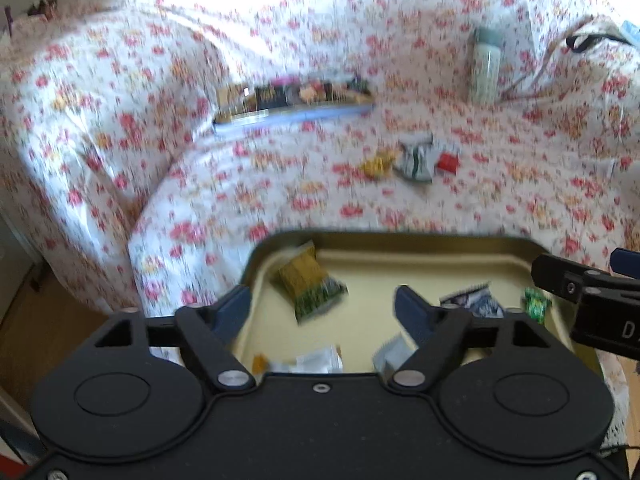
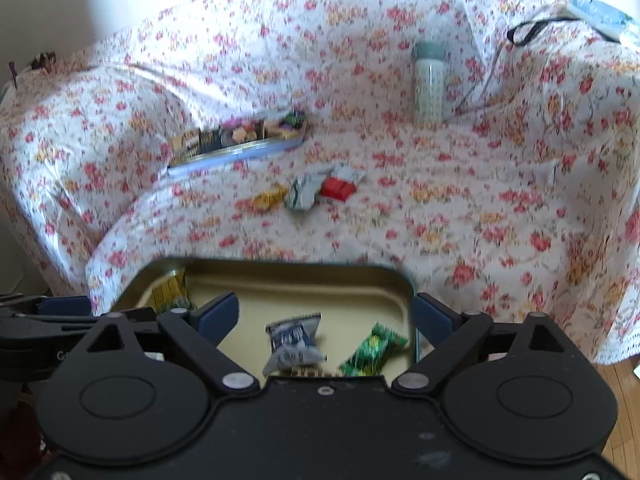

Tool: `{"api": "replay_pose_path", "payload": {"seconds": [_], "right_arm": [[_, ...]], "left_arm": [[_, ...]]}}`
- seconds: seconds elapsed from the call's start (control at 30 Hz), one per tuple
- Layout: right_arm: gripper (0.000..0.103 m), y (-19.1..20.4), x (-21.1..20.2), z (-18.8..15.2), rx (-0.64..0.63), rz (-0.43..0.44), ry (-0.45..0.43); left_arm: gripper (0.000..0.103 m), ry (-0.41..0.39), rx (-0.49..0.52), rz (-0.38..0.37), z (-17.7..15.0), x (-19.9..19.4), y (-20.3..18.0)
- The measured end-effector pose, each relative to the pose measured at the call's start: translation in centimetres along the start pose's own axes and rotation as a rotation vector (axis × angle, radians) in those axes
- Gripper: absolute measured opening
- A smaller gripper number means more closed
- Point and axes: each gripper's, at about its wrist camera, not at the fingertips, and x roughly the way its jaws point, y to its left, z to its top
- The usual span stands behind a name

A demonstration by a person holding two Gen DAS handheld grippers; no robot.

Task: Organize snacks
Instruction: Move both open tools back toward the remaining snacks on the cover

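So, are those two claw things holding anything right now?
Nothing is held: the left gripper and right gripper both have fingers spread wide above the dark-rimmed cream tray, clamping nothing.

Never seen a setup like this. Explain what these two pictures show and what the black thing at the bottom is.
The black thing is a hand-held gripper; a person carries one in each hand, with a camera on each looking forward along its two blue-padded fingers. One picture is from the left gripper, the other from the right gripper. Both are open and hold nothing. Below them is a tray with several snack packets, including a green one and a blue-white one. Beyond is a sofa under a flowered cover, where three more snacks, a flat box of sweets and a bottle rest.
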Motion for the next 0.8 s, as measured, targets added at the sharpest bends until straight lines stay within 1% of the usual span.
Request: {"api": "replay_pose_path", "payload": {"seconds": [0.07, 0.13, 0.17, 0.27, 0.37, 0.43, 0.53, 0.8], "right_arm": [[0.099, 0.0, 0.0, 0.5, -0.012, -0.001, -0.018], [0.103, 0.1, 0.1, 1.1, -0.026, -0.003, -0.034], [0.103, 0.1, 0.2, 1.3, -0.032, -0.005, -0.042], [0.103, 0.1, 0.5, 2.0, -0.057, -0.01, -0.064], [0.103, 0.1, 1.0, 2.7, -0.079, -0.012, -0.069], [0.103, 0.0, 1.6, 3.4, -0.086, -0.013, -0.066], [0.103, -0.1, 2.5, 4.3, -0.088, -0.01, -0.056], [0.103, -0.6, 5.7, 6.2, -0.089, -0.022, -0.011]], "left_arm": [[0.088, -0.041, 0.012, 0.007, 0.6, -0.2, 0.0], [0.088, -0.07, 0.026, 0.007, 1.4, -0.3, 0.1], [0.089, -0.081, 0.031, 0.004, 1.8, -0.3, 0.1], [0.094, -0.103, 0.038, -0.003, 3.1, 0.1, 0.2], [0.094, -0.112, 0.054, -0.001, 4.3, 0.9, 0.2], [0.094, -0.099, 0.068, 0.001, 5.2, 1.8, 0.2], [0.094, -0.057, 0.074, -0.017, 6.4, 3.3, 0.3], [0.094, 0.059, 0.036, -0.037, 9.1, 8.2, 1.3]]}}
